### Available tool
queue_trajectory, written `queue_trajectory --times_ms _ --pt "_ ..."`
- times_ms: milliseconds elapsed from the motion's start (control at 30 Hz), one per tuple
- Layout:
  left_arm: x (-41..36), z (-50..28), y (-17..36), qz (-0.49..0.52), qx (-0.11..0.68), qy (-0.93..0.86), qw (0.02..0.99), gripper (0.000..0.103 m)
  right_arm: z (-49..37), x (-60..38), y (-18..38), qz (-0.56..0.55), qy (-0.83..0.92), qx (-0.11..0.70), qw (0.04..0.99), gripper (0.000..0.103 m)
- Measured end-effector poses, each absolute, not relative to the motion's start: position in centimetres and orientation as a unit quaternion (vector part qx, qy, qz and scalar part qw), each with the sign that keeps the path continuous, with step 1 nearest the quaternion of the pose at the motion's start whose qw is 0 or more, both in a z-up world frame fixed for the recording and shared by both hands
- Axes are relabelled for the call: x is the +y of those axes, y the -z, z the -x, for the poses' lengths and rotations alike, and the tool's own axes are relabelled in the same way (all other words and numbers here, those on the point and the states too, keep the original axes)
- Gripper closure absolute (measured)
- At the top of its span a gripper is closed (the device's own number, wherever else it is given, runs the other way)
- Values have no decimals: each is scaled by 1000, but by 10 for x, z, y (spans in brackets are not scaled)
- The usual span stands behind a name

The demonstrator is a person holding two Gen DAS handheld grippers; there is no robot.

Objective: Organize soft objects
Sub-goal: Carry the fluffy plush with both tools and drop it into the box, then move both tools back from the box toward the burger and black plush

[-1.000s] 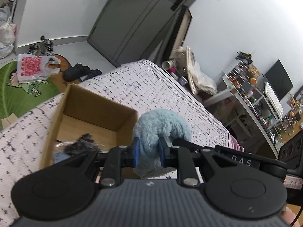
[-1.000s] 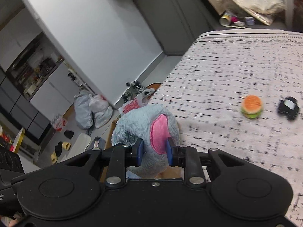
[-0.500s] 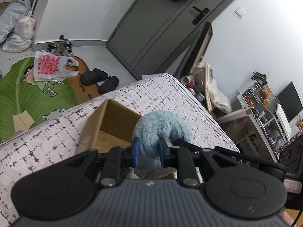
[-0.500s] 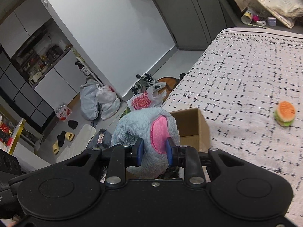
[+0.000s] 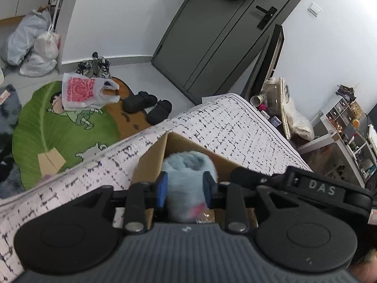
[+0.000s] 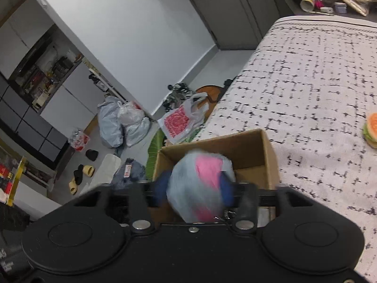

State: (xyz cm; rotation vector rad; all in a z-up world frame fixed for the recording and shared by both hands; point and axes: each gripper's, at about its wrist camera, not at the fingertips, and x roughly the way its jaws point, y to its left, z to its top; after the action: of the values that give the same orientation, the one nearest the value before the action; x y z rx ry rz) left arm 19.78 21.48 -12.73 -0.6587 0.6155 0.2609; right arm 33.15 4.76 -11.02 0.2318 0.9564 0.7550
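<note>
Here, in the left wrist view, the left gripper (image 5: 184, 189) is opening, its two blue pads flanking one fluffy pale-blue plush toy (image 5: 185, 176) over an open brown cardboard box (image 5: 150, 162) at lower centre.

In the right wrist view, the right gripper (image 6: 193, 189) is also opening around the plush's pink patch; one felt burger (image 6: 371, 129) lies on the speckled woven bedspread (image 6: 306, 89) at the right edge.

A lived-in home bedroom: a bed under a white black-flecked cover (image 5: 226, 122), black slippers (image 5: 148, 105) on a green leaf-shaped cartoon rug (image 5: 47, 127), a grey door (image 5: 212, 35), and tied grey rubbish bags (image 6: 122, 122).
</note>
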Motion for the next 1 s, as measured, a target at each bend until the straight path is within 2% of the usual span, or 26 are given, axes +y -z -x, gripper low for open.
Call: queue_trajectory --times_ms 167,233,300,400,667,800,1000 --pt "210 -190 122 313 297 -147 890 50 -324 29 106 -105 -354 450 813 40" --pt "206 -187 116 308 293 -150 893 44 -323 19 105 -107 -350 448 815 36" --pt "202 -183 111 303 287 -156 895 31 -320 8 103 -106 -345 446 819 30" --pt "192 -177 101 287 278 -167 901 21 -318 -6 99 -110 -339 445 822 23" --pt "169 -157 82 270 273 -175 907 10 -305 -43 85 -108 -342 421 833 12" --pt "157 -147 75 257 274 -174 910 10 -297 -62 75 -104 -344 407 840 6" --pt "132 -132 65 228 274 -173 918 9 -290 -95 63 -141 -342 404 836 5"
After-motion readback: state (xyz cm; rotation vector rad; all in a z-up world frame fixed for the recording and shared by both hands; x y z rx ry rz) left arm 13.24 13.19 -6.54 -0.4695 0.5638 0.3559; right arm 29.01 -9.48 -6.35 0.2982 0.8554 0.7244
